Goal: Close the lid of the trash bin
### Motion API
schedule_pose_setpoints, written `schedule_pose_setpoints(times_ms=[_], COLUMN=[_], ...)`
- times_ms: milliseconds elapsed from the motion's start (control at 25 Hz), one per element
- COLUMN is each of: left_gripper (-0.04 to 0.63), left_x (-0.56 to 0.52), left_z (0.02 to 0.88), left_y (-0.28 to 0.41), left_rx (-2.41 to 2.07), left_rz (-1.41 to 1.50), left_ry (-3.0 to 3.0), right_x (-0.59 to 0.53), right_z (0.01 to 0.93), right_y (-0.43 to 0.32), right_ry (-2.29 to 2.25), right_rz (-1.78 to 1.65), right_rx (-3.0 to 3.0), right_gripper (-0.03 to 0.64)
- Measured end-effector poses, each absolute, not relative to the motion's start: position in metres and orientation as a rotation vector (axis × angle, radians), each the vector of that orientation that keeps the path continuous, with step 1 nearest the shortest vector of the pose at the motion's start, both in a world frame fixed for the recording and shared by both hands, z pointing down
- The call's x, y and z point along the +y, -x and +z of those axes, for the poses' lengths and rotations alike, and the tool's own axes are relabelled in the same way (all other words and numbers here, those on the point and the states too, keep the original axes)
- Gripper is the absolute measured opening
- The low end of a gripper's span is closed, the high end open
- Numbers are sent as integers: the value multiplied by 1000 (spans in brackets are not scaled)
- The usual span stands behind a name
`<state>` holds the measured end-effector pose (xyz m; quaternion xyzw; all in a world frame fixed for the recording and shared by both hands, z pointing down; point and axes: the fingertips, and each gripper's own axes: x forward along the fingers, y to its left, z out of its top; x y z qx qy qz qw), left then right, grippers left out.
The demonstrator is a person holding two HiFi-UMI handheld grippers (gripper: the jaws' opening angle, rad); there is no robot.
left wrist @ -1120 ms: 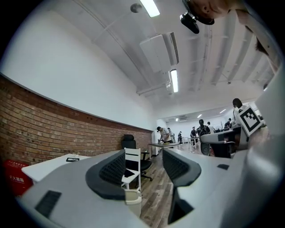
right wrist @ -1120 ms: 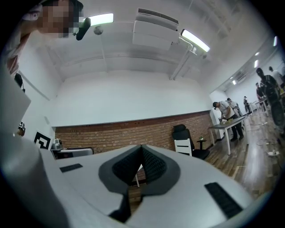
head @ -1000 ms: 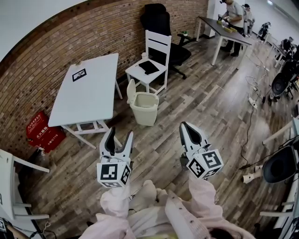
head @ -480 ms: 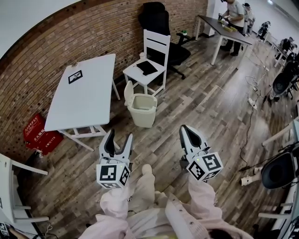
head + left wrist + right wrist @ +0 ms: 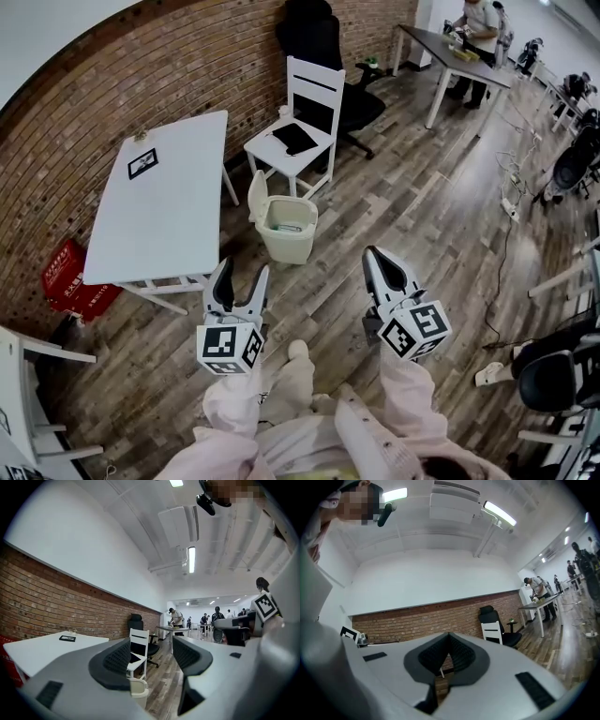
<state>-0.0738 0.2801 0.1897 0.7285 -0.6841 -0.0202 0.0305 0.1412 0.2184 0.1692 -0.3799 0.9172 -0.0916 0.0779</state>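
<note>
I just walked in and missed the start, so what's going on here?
A person holds a tool in each hand above the wooden floor, facing a cream trash bin that stands beside a white table and near a white chair. The bin's lid stands upright and open. The left tool has its jaws apart, the right tool has them together. Both are empty and well short of the bin, so the lid is not yet closed.
</note>
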Motion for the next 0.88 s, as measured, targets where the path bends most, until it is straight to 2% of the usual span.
schedule_pose_setpoints(times_ms=[880], left_gripper=[270], left_x=[137], left_z=[208], left_y=[164], left_rx=[-2066], left_rz=[-38], left_ry=[-2237], right_x=[78], right_z=[188], right_y=[-57], right_ry=[1181], right_rz=[-326], right_rx=[2733], right_gripper=[3])
